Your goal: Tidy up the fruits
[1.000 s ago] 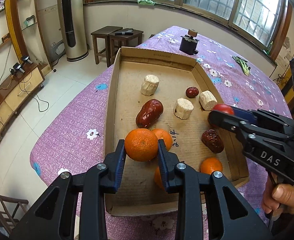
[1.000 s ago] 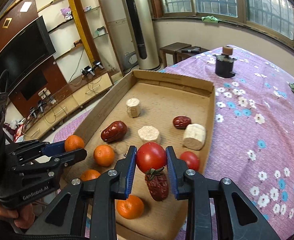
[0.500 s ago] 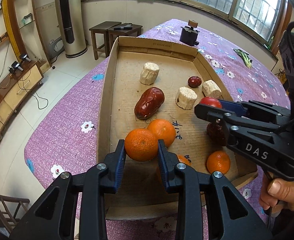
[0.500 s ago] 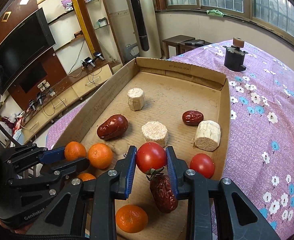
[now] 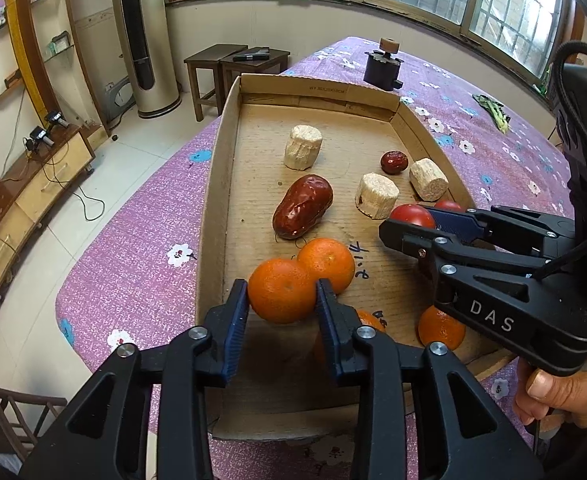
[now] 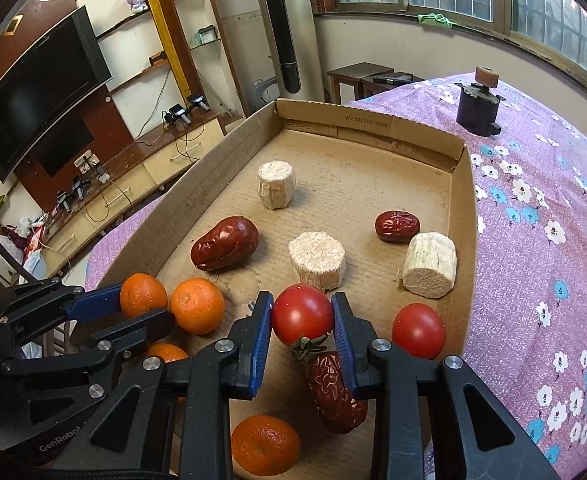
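A shallow cardboard box lies on the purple flowered table. My left gripper is shut on an orange at the box's near left, next to a second orange. In the right wrist view the left gripper holds that orange. My right gripper is shut on a red tomato, held above a wrinkled date. A second tomato lies to its right.
In the box lie a large date, a small date, three pale cut stalk pieces and more oranges. A dark holder stands at the far table end.
Both grippers have moved forward and lower over the box, each still holding its fruit. The held orange now sits close beside the second orange.
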Demonstrator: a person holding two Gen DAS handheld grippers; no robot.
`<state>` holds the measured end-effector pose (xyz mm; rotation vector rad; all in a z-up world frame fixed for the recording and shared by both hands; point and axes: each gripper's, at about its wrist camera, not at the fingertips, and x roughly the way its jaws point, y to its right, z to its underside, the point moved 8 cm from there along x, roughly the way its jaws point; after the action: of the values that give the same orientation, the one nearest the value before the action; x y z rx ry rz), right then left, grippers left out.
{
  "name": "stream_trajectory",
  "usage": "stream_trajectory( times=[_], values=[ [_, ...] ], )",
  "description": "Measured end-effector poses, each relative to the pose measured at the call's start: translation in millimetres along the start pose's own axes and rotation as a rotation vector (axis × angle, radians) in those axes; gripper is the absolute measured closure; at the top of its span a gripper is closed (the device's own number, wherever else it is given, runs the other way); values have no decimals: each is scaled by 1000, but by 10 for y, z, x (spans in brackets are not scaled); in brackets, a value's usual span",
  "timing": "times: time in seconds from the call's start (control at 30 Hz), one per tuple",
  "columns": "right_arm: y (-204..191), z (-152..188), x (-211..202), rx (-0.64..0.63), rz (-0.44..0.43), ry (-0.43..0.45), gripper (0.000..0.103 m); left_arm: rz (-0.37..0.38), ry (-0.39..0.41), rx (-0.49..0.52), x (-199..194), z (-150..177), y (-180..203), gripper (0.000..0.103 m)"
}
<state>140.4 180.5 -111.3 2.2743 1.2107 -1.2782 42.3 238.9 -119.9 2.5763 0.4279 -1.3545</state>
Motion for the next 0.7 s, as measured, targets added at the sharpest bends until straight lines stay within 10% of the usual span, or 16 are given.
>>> stream_trajectory(
  times=[0.7],
  values=[
    [-66,32,-238,-36,-13,31,51,-34,44,25,-216,20,63,46]
  ],
)
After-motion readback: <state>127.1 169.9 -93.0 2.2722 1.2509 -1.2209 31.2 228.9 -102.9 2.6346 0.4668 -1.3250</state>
